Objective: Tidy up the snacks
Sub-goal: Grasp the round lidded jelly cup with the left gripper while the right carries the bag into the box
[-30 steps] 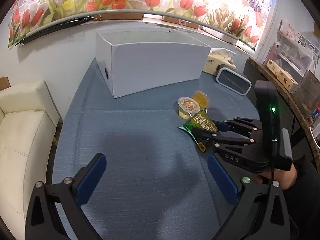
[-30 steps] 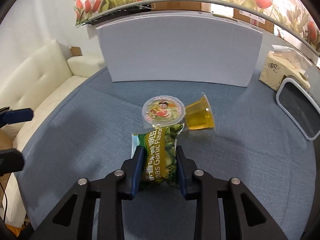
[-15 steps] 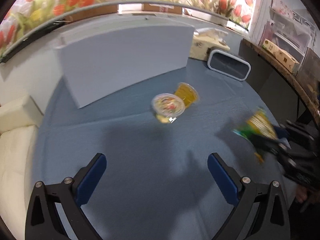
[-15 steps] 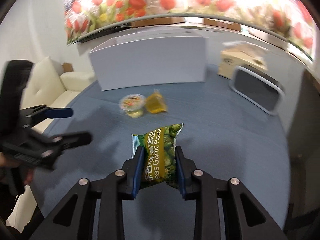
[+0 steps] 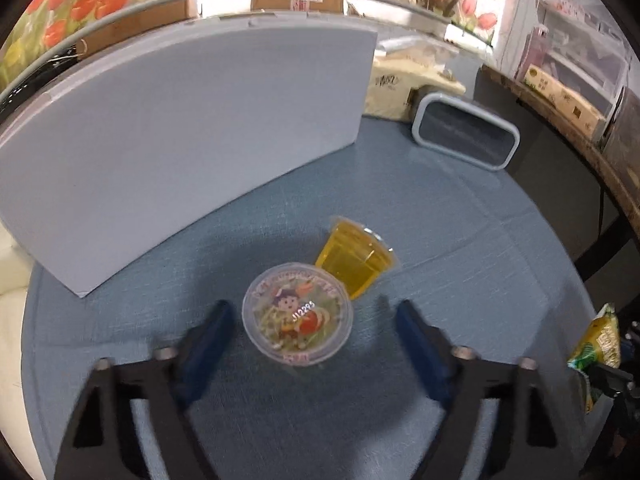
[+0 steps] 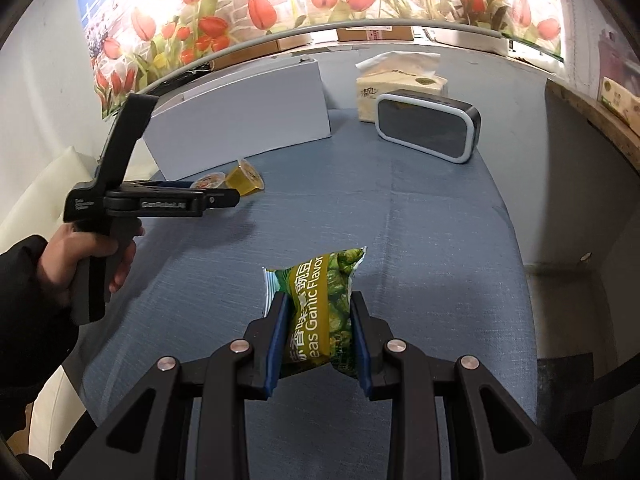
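Note:
A clear jelly cup with a cartoon lid [image 5: 298, 318] stands on the blue tablecloth. It sits between the blue pads of my left gripper [image 5: 314, 334], whose jaws are closing and do not touch it. A yellow jelly cup [image 5: 354, 260] lies on its side just behind and touching it. My right gripper [image 6: 318, 300] is shut on a green garlic pea packet [image 6: 320, 276] and holds it above the cloth. That packet [image 5: 596, 344] shows at the right edge of the left wrist view. In the right wrist view the left gripper [image 6: 224, 196] reaches to both cups [image 6: 210, 179].
A white open box [image 5: 180, 120] stands behind the cups. A dark speaker with a white rim [image 6: 428, 130] and a tissue box [image 6: 400, 84] sit at the back right. A cream sofa [image 6: 44, 200] borders the table's left, and a wooden shelf [image 5: 560, 96] its right.
My left gripper has moved in over the lidded cup and its jaws have narrowed. My right gripper has carried the pea packet away from the cups, toward the right.

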`<state>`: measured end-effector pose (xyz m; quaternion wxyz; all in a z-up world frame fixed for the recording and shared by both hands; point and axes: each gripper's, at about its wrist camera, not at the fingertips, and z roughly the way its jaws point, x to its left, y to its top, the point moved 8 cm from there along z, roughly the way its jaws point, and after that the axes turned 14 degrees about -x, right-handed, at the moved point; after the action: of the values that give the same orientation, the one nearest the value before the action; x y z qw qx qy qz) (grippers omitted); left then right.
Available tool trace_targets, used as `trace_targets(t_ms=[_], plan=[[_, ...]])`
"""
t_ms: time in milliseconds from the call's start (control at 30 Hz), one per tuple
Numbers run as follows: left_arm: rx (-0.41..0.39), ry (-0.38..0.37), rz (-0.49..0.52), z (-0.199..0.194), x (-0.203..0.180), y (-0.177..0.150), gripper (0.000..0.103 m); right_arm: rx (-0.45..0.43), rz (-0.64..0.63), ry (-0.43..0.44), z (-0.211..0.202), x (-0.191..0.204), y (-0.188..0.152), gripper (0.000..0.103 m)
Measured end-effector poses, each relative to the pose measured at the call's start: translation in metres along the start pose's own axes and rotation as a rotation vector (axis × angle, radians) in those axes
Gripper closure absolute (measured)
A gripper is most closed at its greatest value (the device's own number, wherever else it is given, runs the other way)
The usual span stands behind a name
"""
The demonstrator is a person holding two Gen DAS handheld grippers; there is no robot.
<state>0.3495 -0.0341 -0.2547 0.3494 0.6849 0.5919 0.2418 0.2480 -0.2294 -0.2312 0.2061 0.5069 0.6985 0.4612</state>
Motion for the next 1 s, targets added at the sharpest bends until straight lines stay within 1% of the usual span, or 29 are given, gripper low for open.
trace_targets(t_ms=[33, 67, 100, 167, 300, 433, 567, 667, 800, 833, 900, 933, 1000], plan=[[0.001, 0.011, 0.009, 0.002, 0.001, 0.001, 0.033, -0.003, -0.001, 0.001, 0.0, 0.001, 0.001, 0.071], [-0.004, 0.01, 0.014, 0.002, 0.001, 0.002, 0.042, -0.006, -0.004, 0.002, 0.0, 0.001, 0.001, 0.071], [-0.002, 0.006, 0.012, 0.002, 0.001, 0.003, 0.048, -0.009, -0.007, 0.003, -0.001, 0.002, 0.002, 0.071], [0.001, 0.003, 0.019, 0.002, 0.002, 0.004, 0.054, -0.014, -0.01, 0.005, -0.001, 0.003, 0.004, 0.071], [0.0, -0.02, 0.022, 0.0, 0.001, 0.004, 0.054, -0.014, -0.009, 0.008, 0.001, 0.005, 0.004, 0.071], [-0.021, -0.034, 0.023, -0.012, 0.0, 0.006, 0.055, -0.013, -0.014, 0.016, 0.004, 0.007, 0.005, 0.071], [-0.058, -0.041, 0.005, -0.035, 0.003, 0.013, 0.055, -0.025, -0.017, 0.032, 0.008, 0.016, 0.013, 0.071], [-0.104, -0.039, -0.002, -0.061, 0.011, 0.028, 0.055, -0.036, -0.029, 0.046, 0.013, 0.024, 0.024, 0.071], [-0.162, -0.024, -0.012, -0.094, 0.025, 0.053, 0.055, -0.069, -0.036, 0.083, 0.024, 0.041, 0.055, 0.071], [-0.181, -0.015, -0.014, -0.102, 0.03, 0.061, 0.055, -0.086, -0.05, 0.094, 0.029, 0.048, 0.068, 0.071], [-0.212, 0.002, -0.011, -0.113, 0.04, 0.077, 0.055, -0.106, -0.065, 0.106, 0.037, 0.058, 0.086, 0.071], [-0.224, 0.016, -0.012, -0.117, 0.046, 0.084, 0.055, -0.118, -0.077, 0.109, 0.044, 0.064, 0.101, 0.071], [-0.244, 0.025, -0.03, -0.121, 0.059, 0.1, 0.055, -0.131, -0.087, 0.121, 0.057, 0.074, 0.12, 0.071]])
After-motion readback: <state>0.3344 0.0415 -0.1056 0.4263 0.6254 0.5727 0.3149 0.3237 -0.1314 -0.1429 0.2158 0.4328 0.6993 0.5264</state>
